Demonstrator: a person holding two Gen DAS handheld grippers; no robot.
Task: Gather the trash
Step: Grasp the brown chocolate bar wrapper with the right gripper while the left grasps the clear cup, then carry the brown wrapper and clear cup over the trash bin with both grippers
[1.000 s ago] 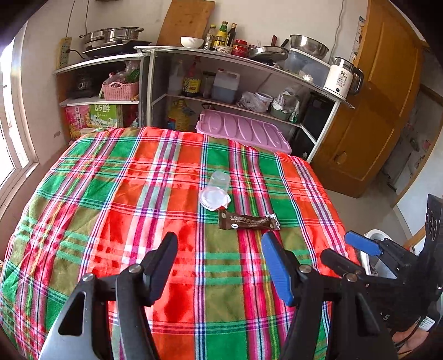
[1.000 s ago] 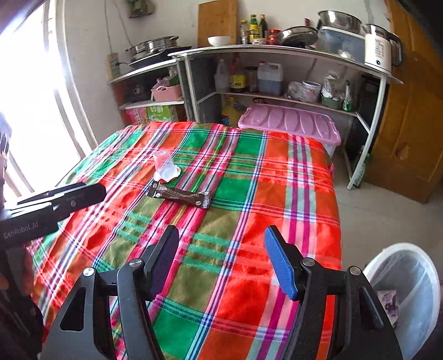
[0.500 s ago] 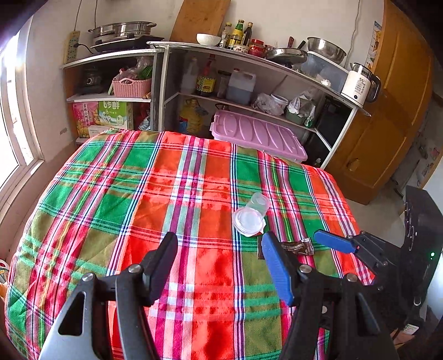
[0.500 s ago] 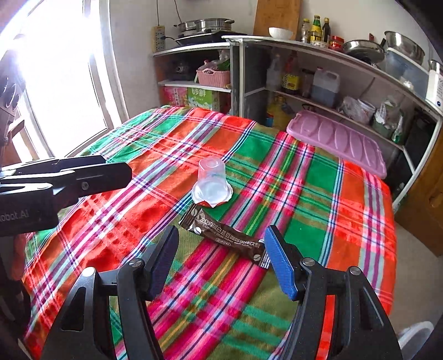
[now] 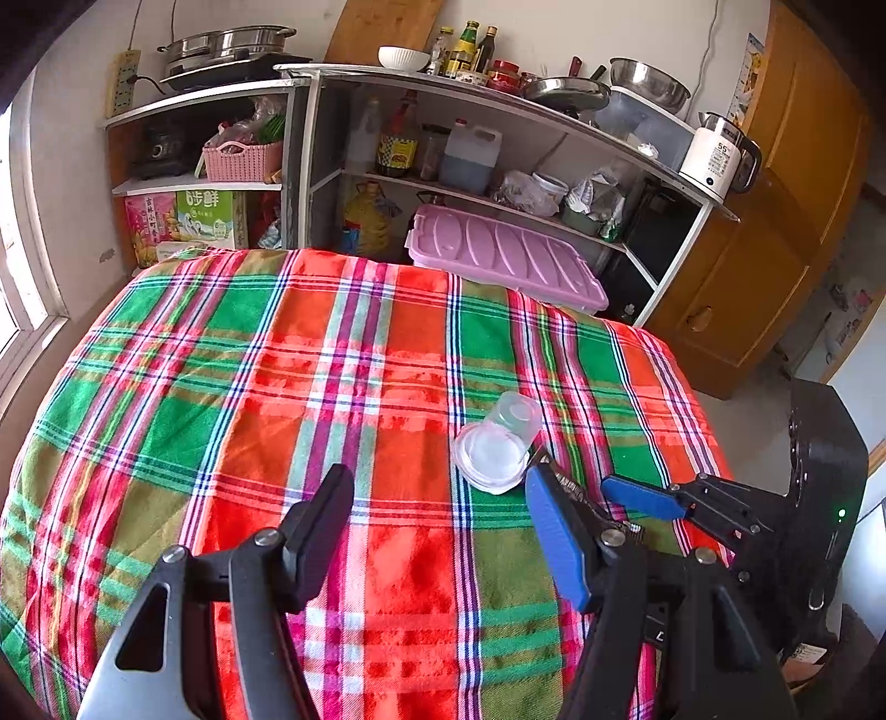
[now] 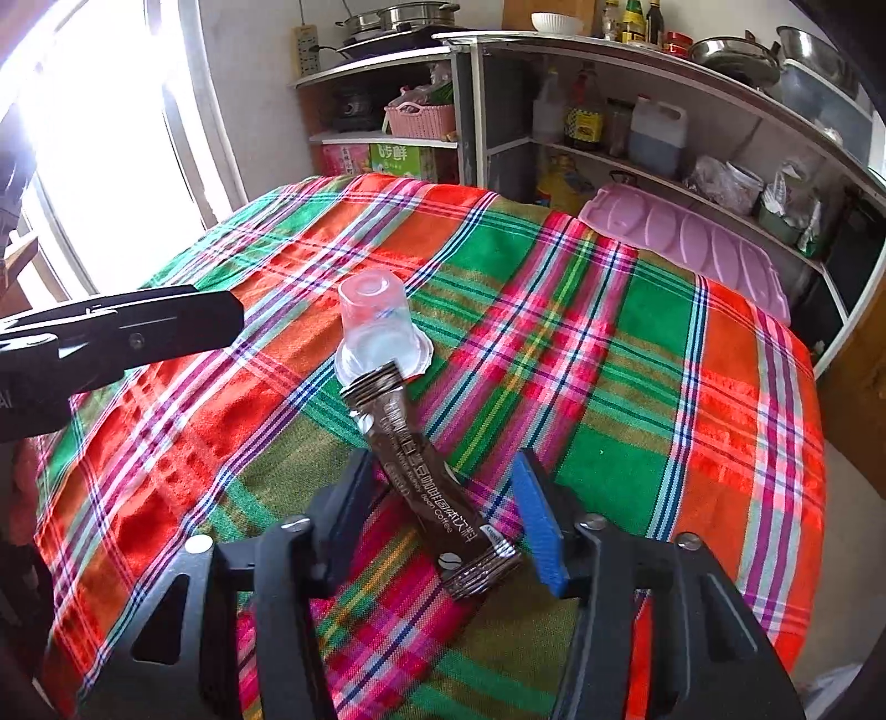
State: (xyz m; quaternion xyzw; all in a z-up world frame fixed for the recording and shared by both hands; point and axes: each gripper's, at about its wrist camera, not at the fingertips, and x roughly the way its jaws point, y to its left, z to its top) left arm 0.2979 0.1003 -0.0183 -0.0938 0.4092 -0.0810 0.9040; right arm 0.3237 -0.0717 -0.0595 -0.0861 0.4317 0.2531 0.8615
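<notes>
A home kitchen is shown. Metal shelving (image 5: pixel 498 94) along the wall is loaded with pots (image 5: pixel 221 44), a bowl (image 5: pixel 403 57), sauce bottles (image 5: pixel 468 47), oil jugs (image 5: pixel 470 152) and an electric kettle (image 5: pixel 717 158). A desk is covered by a plaid cloth (image 5: pixel 249 387), and a wooden cabinet (image 5: pixel 775 221) is seen beside the shelving.

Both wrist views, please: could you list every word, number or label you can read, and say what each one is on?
"55": white kettle on the shelf top.
"coffee": brown coffee sachet lying between the open fingers of the right claw; its white Chinese print is too distorted to read surely.
Large white Chinese characters: green carton on the low shelf, not clear enough to quote.
Yellow label on the dark bottle: too small to read.
</notes>
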